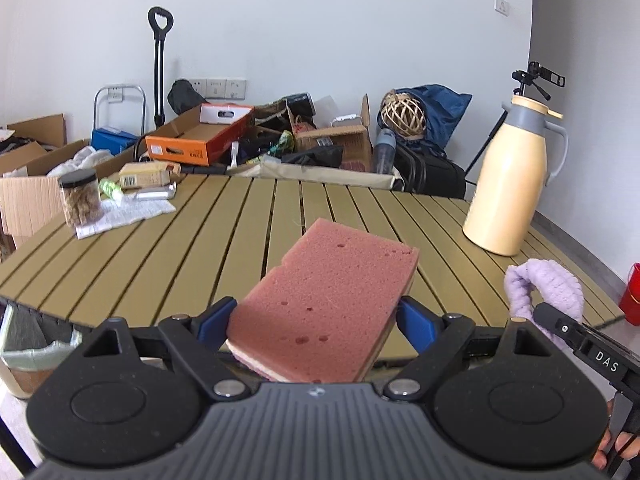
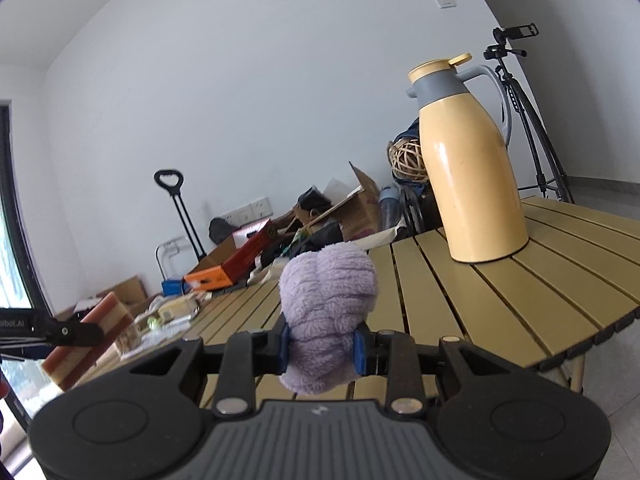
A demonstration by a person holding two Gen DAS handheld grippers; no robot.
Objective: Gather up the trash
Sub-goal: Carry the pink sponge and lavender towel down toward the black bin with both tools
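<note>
White walls (image 1: 320, 20) with a row of sockets (image 1: 218, 89) low down. Slatted olive tabletop (image 1: 224, 240) in the foreground. Behind it, cardboard boxes (image 1: 38, 148) and bags heaped along the wall. Camera tripod (image 2: 532, 120) in the right corner. Grey tiled floor (image 2: 600, 192). Window (image 2: 12, 240) at left; even daylight.

I'm reading "DAS" in white letters on the black arm of my right gripper (image 1: 532, 312), showing at the right edge of the left wrist view. I'm seeing "obot.AI", cut off by the frame, on my left gripper (image 2: 86, 334). Box labels staying too blurred.
</note>
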